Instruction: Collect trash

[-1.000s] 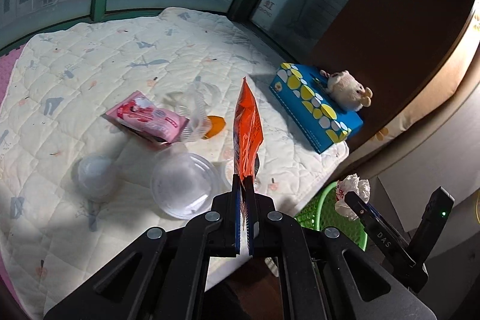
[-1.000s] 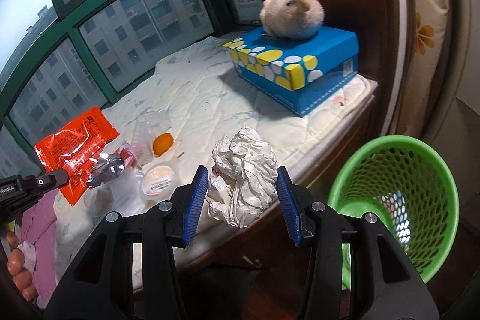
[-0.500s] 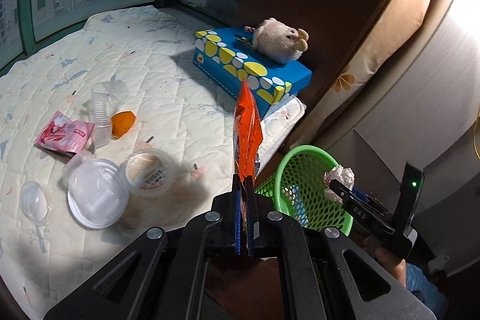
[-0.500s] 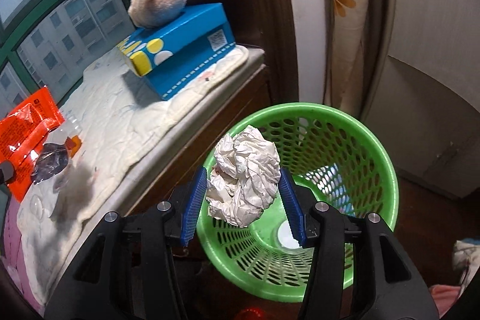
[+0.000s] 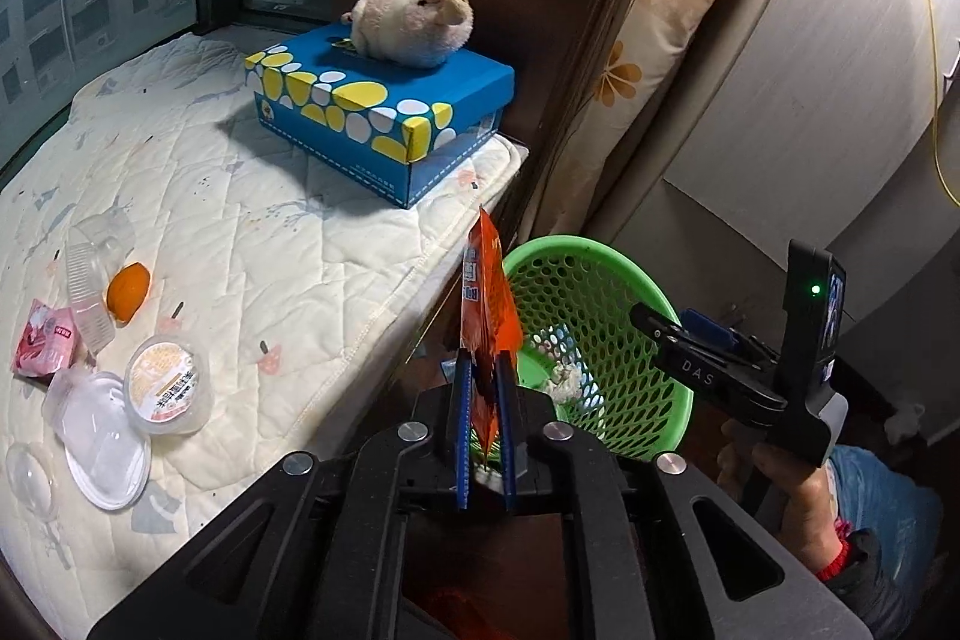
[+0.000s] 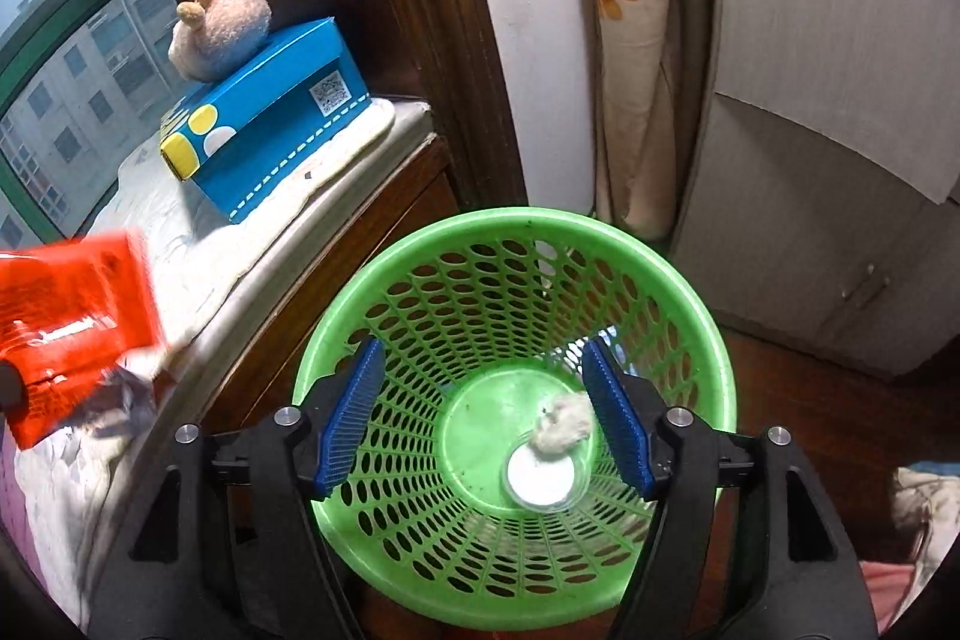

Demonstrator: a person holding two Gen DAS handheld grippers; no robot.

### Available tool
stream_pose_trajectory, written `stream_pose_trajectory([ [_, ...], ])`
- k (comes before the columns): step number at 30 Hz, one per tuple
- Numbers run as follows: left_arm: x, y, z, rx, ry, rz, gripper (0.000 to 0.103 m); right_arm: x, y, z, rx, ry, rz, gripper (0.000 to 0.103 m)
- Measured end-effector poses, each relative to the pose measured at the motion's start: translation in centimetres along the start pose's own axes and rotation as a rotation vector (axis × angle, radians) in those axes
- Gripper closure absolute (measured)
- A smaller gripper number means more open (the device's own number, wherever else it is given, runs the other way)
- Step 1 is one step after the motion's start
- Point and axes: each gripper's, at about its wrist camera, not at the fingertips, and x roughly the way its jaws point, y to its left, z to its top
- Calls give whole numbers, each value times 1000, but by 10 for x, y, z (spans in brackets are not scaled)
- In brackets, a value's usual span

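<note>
My left gripper [image 5: 482, 370] is shut on an orange snack wrapper [image 5: 487, 298], held upright beside the green mesh basket [image 5: 624, 280]; the wrapper also shows at the left of the right wrist view [image 6: 72, 316]. My right gripper [image 6: 486, 418] is open and empty directly above the basket [image 6: 420, 244]; it also shows in the left wrist view [image 5: 654, 325]. A crumpled white paper ball [image 6: 561, 427] lies on the basket floor beside a small white lid [image 6: 537, 475]. More trash lies on the quilted mat [image 5: 252, 232]: a lidded cup [image 5: 165, 391], a pink packet [image 5: 45, 346], clear plastic containers [image 5: 90, 292].
A blue spotted box [image 5: 384, 118] with a plush toy [image 5: 411, 19] on it stands at the mat's far end. An orange fruit [image 5: 127, 285] lies among the trash. A wooden frame, curtain [image 6: 630, 40] and cabinet stand behind the basket.
My right gripper moved over the basket, opened and let the paper ball drop into it. My left gripper carried the orange wrapper closer to the basket.
</note>
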Motion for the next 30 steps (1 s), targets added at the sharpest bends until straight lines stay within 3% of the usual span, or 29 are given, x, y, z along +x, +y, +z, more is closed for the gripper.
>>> stream_pose_trajectory([
  [1,2,-3,0,6,1,2,69,-3,-1,-1,0,-4,-1,34],
  [3,3,-10,0,29,-19,27,49,-8,-4,-3,1,-14,-7,33],
  [7,10,-25,4,91,-26,22,48,-20,-9,-8,7,-35,-10,33],
  [14,22,-33,9,102,-16,5,48,-33,-17,-16,14,-51,-16,33],
  [15,25,-33,9,107,-12,15,43,-34,-17,-16,14,-50,-15,33],
  [21,34,-18,5,67,16,40,43,-30,-17,-24,36,-25,21,33],
  [26,30,-7,4,47,8,68,35,-27,-1,-34,6,-6,56,31],
  [30,18,-2,2,45,-33,106,18,-26,12,-37,-21,6,77,31],
])
